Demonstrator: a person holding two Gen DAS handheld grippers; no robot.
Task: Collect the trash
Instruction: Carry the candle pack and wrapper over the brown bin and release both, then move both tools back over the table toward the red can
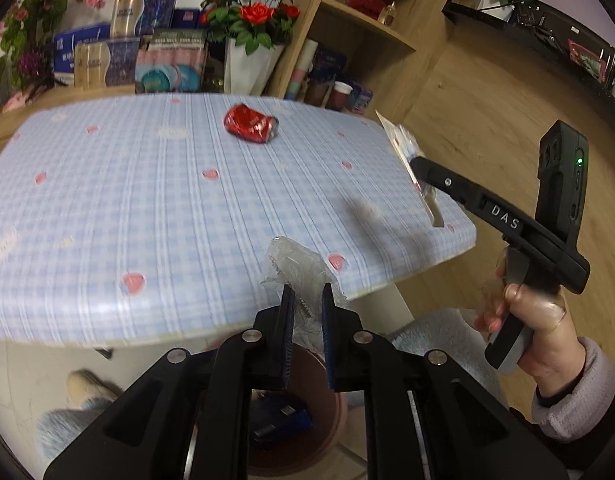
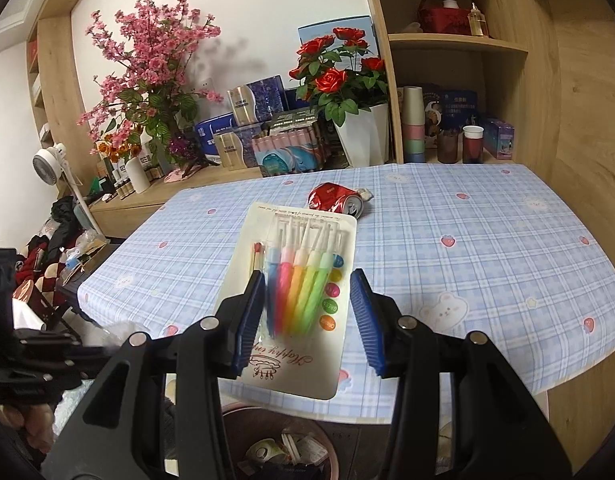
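Left wrist view: the left gripper [image 1: 307, 300] points down over the near edge of the table [image 1: 107, 200], its blue pads clamped on a crumpled clear plastic wrapper [image 1: 299, 268] that sticks up between them. Below the fingers stands a brownish bin [image 1: 327, 432] holding something blue (contents otherwise hard to read). To the right, a hand [image 1: 539, 320] in a pale sleeve grips the handle of the right gripper [image 1: 417, 166], which is raised past the table's far corner and carries a flat blister card [image 1: 407, 160] seen edge-on. A crushed red can [image 1: 249, 124] lies on the checked cloth towards the far side. Right wrist view: the card [image 2: 295, 300] of coloured pens sits between the fingers, the left pad against its edge; whether the right pad touches cannot be told. The can [image 2: 335, 200] lies beyond the card. Underneath, the bin [image 2: 283, 448] shows whitish scraps and wrappers inside.
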